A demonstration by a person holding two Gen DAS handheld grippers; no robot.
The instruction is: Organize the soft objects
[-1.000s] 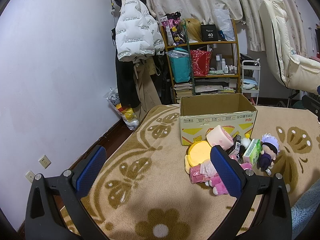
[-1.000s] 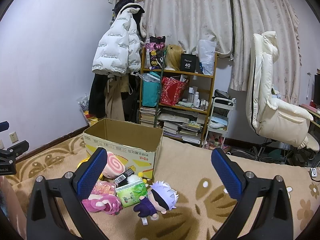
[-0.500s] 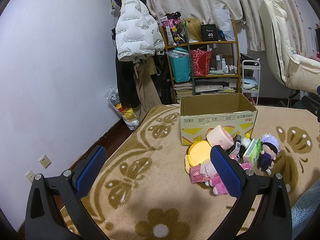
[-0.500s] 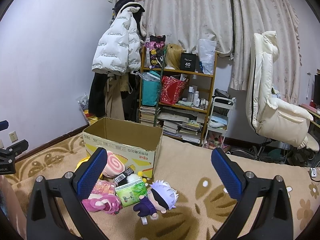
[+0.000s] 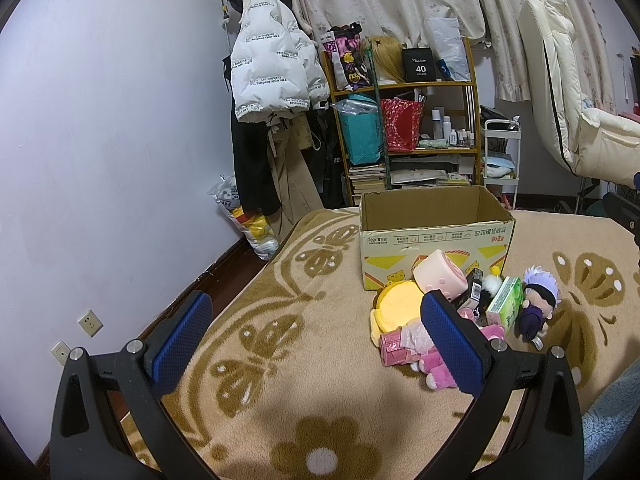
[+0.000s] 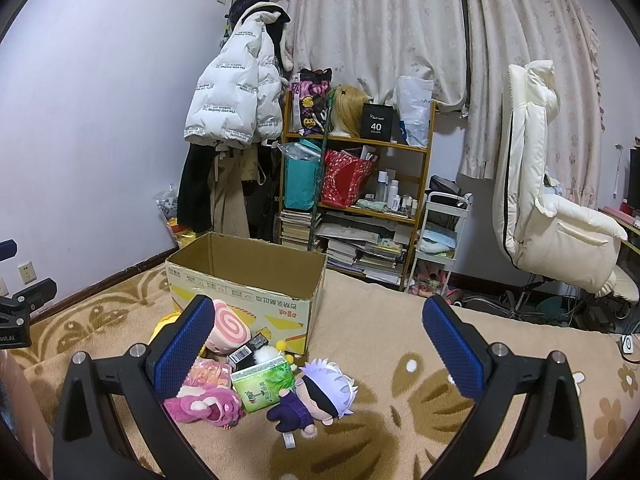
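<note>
An open cardboard box [image 5: 436, 236] stands on the patterned blanket, also in the right wrist view [image 6: 244, 284]. In front of it lies a pile: a pink swirl-roll plush [image 6: 228, 326], a yellow round plush [image 5: 398, 306], a pink bear plush [image 6: 204, 404], a green tissue pack [image 6: 262, 384] and a white-haired doll in purple [image 6: 320, 392]. My left gripper [image 5: 316, 336] is open and empty, left of the pile. My right gripper [image 6: 316, 348] is open and empty, above the pile's right side.
A wooden shelf [image 6: 360, 196] with bags and books stands behind the box. A white puffer jacket [image 5: 272, 68] hangs by the wall. A cream recliner chair [image 6: 552, 220] and a small white cart [image 6: 438, 248] stand at the right. The blanket [image 5: 280, 360] spreads wide at the left.
</note>
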